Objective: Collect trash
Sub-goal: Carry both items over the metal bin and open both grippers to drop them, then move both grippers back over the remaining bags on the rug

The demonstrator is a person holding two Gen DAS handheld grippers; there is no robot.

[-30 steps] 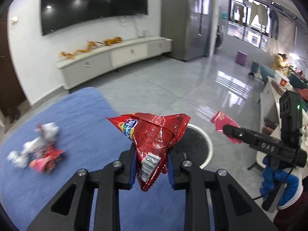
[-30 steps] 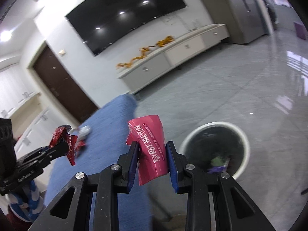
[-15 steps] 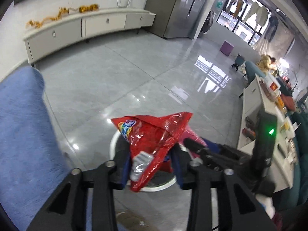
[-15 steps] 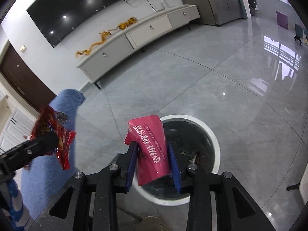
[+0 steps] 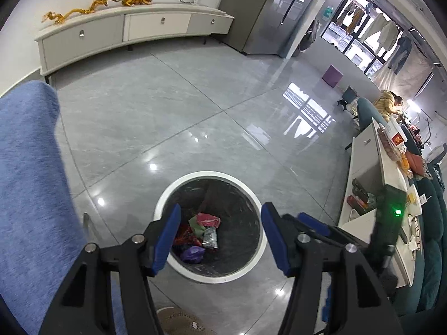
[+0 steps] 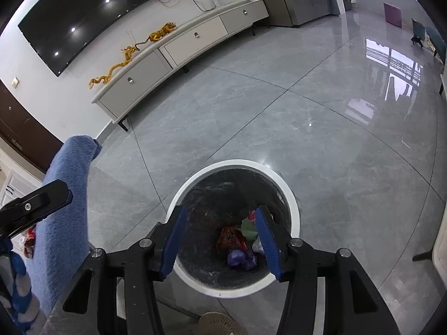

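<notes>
A round white-rimmed trash bin (image 5: 195,272) stands on the grey floor, also in the right wrist view (image 6: 293,203). Several wrappers lie inside: a red snack bag (image 6: 230,237), a pink wrapper (image 5: 207,219), a purple bag (image 5: 192,252). My left gripper (image 5: 219,236) is open and empty above the bin. My right gripper (image 6: 220,240) is open and empty above the bin too. The right gripper's body (image 5: 388,220) shows at the right of the left wrist view. The left gripper's finger (image 6: 36,199) shows at the left of the right wrist view.
A blue cloth-covered table (image 5: 30,184) lies to the left of the bin; some trash (image 6: 29,238) sits on it. A white TV cabinet (image 6: 178,44) runs along the far wall. A white counter (image 5: 385,178) stands to the right.
Both grippers moved over the bin and opened. The red snack bag and the pink wrapper dropped into the bin.
</notes>
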